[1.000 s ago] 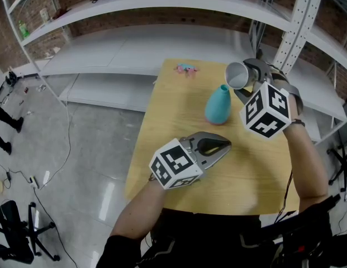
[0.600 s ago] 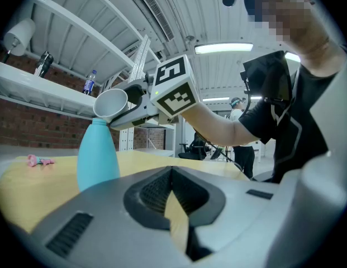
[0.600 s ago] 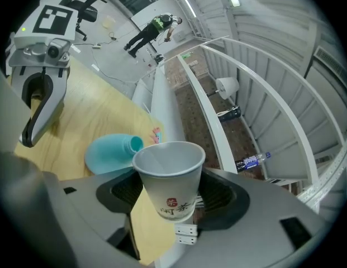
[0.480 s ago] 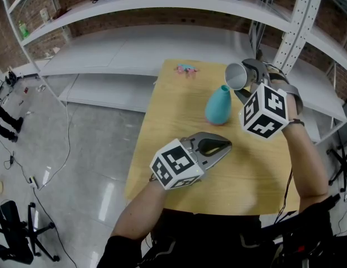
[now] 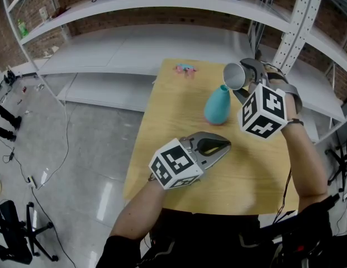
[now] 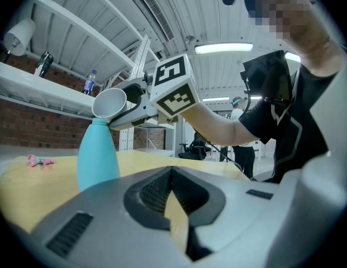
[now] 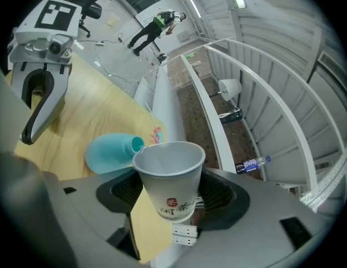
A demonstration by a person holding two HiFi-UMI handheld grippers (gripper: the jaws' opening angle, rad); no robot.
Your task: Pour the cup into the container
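The right gripper (image 5: 246, 80) is clamped on a white paper cup (image 7: 169, 175), one jaw on each side of the lower half. The person's right forearm reaches forward and up over the table, with the wrist rolled inward, so the cup is tipped well over, its open mouth facing left. Its lip sits right over the narrow mouth of the teal vase (image 5: 218, 105). Can't tell if rim and neck actually touch. The vase stands upright on the wooden table (image 5: 162, 127), toward the far right part of it.

The left gripper (image 5: 219, 145) has its jaws closed together with nothing between them. The left forearm comes in low from the near edge, with the gripper just above the tabletop and pointing to the right, toward the vase but well short of it. A small pink thing (image 5: 185, 68) lies at the table's far edge.
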